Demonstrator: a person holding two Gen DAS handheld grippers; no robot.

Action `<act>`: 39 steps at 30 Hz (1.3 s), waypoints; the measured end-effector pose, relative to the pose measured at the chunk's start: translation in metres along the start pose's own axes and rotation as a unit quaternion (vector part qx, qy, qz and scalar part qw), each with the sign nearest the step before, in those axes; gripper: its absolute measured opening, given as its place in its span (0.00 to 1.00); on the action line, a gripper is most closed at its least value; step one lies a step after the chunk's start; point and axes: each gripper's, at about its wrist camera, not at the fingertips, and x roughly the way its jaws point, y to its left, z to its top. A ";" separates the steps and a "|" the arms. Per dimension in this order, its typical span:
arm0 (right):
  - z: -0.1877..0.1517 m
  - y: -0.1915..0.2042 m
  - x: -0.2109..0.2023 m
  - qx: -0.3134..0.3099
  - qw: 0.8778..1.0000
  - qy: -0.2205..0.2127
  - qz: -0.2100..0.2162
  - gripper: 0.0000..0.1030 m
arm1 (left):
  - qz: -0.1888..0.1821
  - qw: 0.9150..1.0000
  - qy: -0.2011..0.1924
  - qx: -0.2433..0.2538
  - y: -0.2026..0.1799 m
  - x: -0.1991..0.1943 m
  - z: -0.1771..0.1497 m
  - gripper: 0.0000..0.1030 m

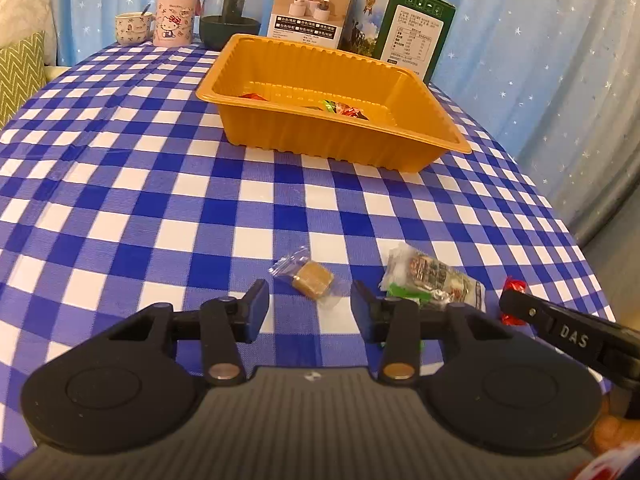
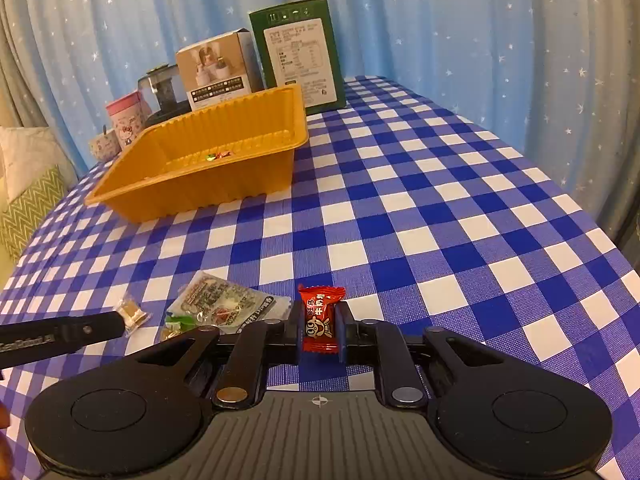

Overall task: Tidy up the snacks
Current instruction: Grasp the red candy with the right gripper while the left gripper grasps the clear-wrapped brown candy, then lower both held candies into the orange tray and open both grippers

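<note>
Right gripper (image 2: 319,330) is clamped on the red candy (image 2: 320,320), pads pressing both sides of the wrapper, down at the table's near edge. Left gripper (image 1: 310,312) has its jaws apart with nothing gripped; the brown candy (image 1: 313,278) in its clear wrapper sits just ahead of the gap, not between the pads, also by the near edge. The silver packet (image 1: 434,276) lies just beside the left gripper's right finger, with a green sweet (image 1: 400,293) tucked against it.

What could go wrong, as I see it:
- The red one is held by crinkly wrapper, so it might slide or twist out on the way to the tray.
- The left jaws would likely need to go further forward before closing, or they'll pinch only the loose wrapper tail, or nothing.
- That right finger is so close to the packet that it could shove it or snag it.
- The two grippers are near each other, so bumping seems possible.

Containers: the orange tray (image 1: 416,80) sits toward the table's far edge, already holding a few wrapped sweets (image 1: 340,109), red and green mostly; can't count them. Behind it, a cup (image 1: 134,28) has a spoon in it. The pink tumbler (image 1: 175,14) and both boxes (image 1: 310,4) are closed, contents not visible.
</note>
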 end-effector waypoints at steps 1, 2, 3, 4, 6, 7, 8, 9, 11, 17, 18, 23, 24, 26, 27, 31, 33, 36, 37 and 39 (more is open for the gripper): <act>0.001 -0.001 0.000 0.003 1.000 -0.001 0.000 0.15 | -0.002 1.000 0.003 -0.001 -0.001 0.004 0.001 0.37; 0.001 -0.001 0.000 0.005 1.000 -0.002 0.000 0.15 | -0.002 1.000 0.005 -0.001 -0.001 0.007 0.002 0.37; 0.001 -0.002 0.000 0.006 1.000 -0.003 -0.001 0.15 | -0.003 1.000 0.006 -0.003 -0.002 0.011 0.002 0.37; 0.001 -0.003 0.000 0.008 1.000 -0.004 -0.002 0.15 | -0.004 1.000 0.007 -0.005 -0.002 0.014 0.003 0.37; 0.001 -0.004 0.000 0.013 1.000 -0.006 -0.003 0.15 | -0.004 1.000 0.005 -0.007 -0.002 0.019 0.005 0.37; 0.002 -0.004 0.000 0.013 1.000 -0.007 -0.003 0.15 | -0.003 1.000 0.004 -0.007 -0.003 0.021 0.006 0.37; 0.002 -0.004 0.000 0.014 1.000 -0.007 -0.003 0.15 | -0.004 1.000 0.004 -0.007 -0.003 0.023 0.008 0.37; 0.002 -0.004 0.001 0.017 1.000 -0.006 -0.003 0.15 | -0.004 1.000 0.003 -0.007 -0.003 0.025 0.009 0.36; 0.002 -0.004 0.002 0.019 1.000 -0.005 -0.002 0.15 | 0.002 1.000 0.002 0.003 -0.006 0.028 0.012 0.35; 0.001 -0.001 0.004 0.020 1.000 -0.003 0.000 0.15 | 0.033 0.998 0.001 0.061 -0.013 0.032 0.010 0.18; 0.001 -0.001 0.005 0.020 1.000 -0.003 -0.001 0.15 | 0.035 0.997 0.000 0.070 -0.014 0.032 0.010 0.18; 0.002 0.000 0.003 0.020 1.000 -0.008 -0.003 0.15 | 0.033 0.997 0.000 0.073 -0.009 0.025 0.009 0.17; 0.003 0.001 0.002 0.019 1.000 -0.010 -0.003 0.15 | 0.032 0.997 0.001 0.071 -0.008 0.023 0.009 0.17; 0.005 0.002 0.000 0.017 1.000 -0.013 0.000 0.15 | 0.030 0.997 -0.002 0.072 -0.006 0.017 0.011 0.17; 0.006 0.002 -0.002 0.014 1.000 -0.015 0.003 0.15 | 0.029 0.997 -0.004 0.074 -0.006 0.013 0.013 0.17; 0.014 0.012 -0.009 -0.002 1.000 -0.025 0.017 0.15 | 0.023 0.997 -0.016 0.078 -0.004 -0.002 0.021 0.17; 0.019 0.018 -0.012 -0.015 0.999 -0.031 0.025 0.15 | 0.021 0.996 -0.021 0.081 -0.005 -0.008 0.027 0.17; 0.030 0.025 -0.013 -0.026 0.998 -0.039 0.034 0.15 | 0.020 0.996 -0.030 0.086 -0.005 -0.014 0.037 0.17; 0.033 0.026 -0.012 -0.027 0.998 -0.040 0.037 0.15 | 0.020 0.995 -0.033 0.087 -0.004 -0.016 0.041 0.17; 0.041 0.029 -0.010 -0.034 0.998 -0.043 0.040 0.15 | 0.017 0.995 -0.036 0.086 -0.003 -0.017 0.049 0.17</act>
